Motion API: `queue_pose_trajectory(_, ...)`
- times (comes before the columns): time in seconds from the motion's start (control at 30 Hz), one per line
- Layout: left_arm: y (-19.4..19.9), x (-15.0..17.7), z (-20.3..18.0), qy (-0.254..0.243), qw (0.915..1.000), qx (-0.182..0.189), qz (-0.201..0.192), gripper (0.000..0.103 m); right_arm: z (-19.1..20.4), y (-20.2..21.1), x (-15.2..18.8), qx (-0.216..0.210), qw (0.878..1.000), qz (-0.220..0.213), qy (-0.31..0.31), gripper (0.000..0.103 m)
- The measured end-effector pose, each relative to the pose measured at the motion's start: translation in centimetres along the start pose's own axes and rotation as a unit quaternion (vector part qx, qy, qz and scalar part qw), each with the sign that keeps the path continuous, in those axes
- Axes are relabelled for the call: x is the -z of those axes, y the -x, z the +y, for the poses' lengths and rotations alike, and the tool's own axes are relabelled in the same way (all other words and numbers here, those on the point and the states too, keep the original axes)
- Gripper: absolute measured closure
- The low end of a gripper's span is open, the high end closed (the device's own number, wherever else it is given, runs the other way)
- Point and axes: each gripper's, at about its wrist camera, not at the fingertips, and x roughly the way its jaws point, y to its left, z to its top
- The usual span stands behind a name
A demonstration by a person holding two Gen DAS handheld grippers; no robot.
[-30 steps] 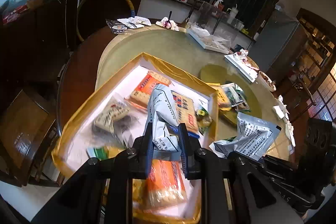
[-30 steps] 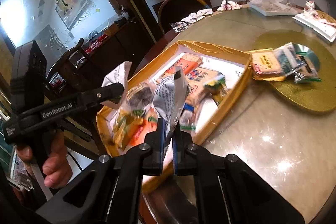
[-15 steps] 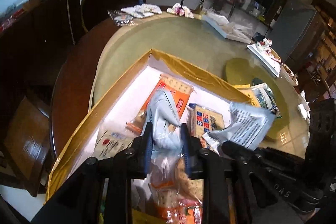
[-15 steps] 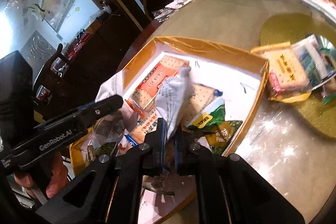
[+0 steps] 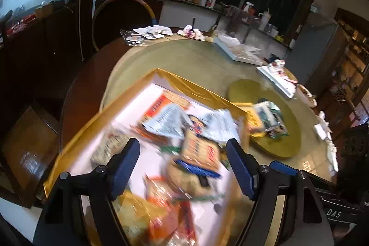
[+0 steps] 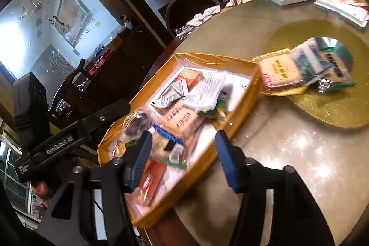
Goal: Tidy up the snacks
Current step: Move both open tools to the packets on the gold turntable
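A shallow gold-rimmed box (image 5: 184, 81) (image 6: 207, 58) on the round table holds several snack packets. Two white printed packets (image 5: 167, 120) (image 6: 207, 89) lie on top of the pile in the box. My left gripper (image 5: 183, 167) is open and empty above the near part of the box. My right gripper (image 6: 182, 156) is open and empty above the box's near corner. A few more snack packets (image 5: 268, 117) (image 6: 306, 68) lie on a gold turntable (image 6: 341, 112) to the right of the box.
White trays (image 5: 237, 52) and crumpled wrappers (image 5: 150, 32) sit along the table's far edge. A dark wooden chair (image 5: 122, 20) stands behind the table. The left hand-held gripper body (image 6: 60, 142) shows at the left of the right wrist view.
Both grippers have opened and let go of their white packets, which now lie in the box. Both grippers have pulled back from the pile.
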Motion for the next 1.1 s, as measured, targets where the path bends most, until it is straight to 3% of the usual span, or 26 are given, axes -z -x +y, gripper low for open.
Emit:
queue_pose_trajectory(0.3, 2.4, 3.4, -4.5, -0.019, 0.9995, 0.026, 0.006, 0.026, -3.5, 6.4, 5.1, 0.025, 0.999, -0.025, -0.032, 0.039)
queue_pose_trajectory(0.47, 3.2, 4.4, -6.7, -0.047, 0.9985, 0.029, 0.003, 0.026, -4.7, 8.8, 6.7, 0.035, 0.998, -0.036, -0.039, 0.039)
queue_pose_trajectory(0.7, 2.3, 5.7, -8.4, -0.057, 0.9964, 0.056, 0.028, 0.026, -7.7, 11.6, 8.4, 0.056, 0.995, -0.053, -0.059, 0.034)
queue_pose_trajectory(0.93, 0.0, 5.9, -9.9, -0.066, 0.994, 0.073, 0.048, 0.026, -11.6, 10.7, 5.4, 0.072, 0.994, -0.041, -0.069, 0.034)
queue_pose_trajectory(1.1, -4.7, 6.3, -11.9, -0.098, 0.9869, 0.095, 0.087, 0.026, -13.8, 7.8, 1.4, 0.095, 0.994, -0.012, -0.055, 0.034)
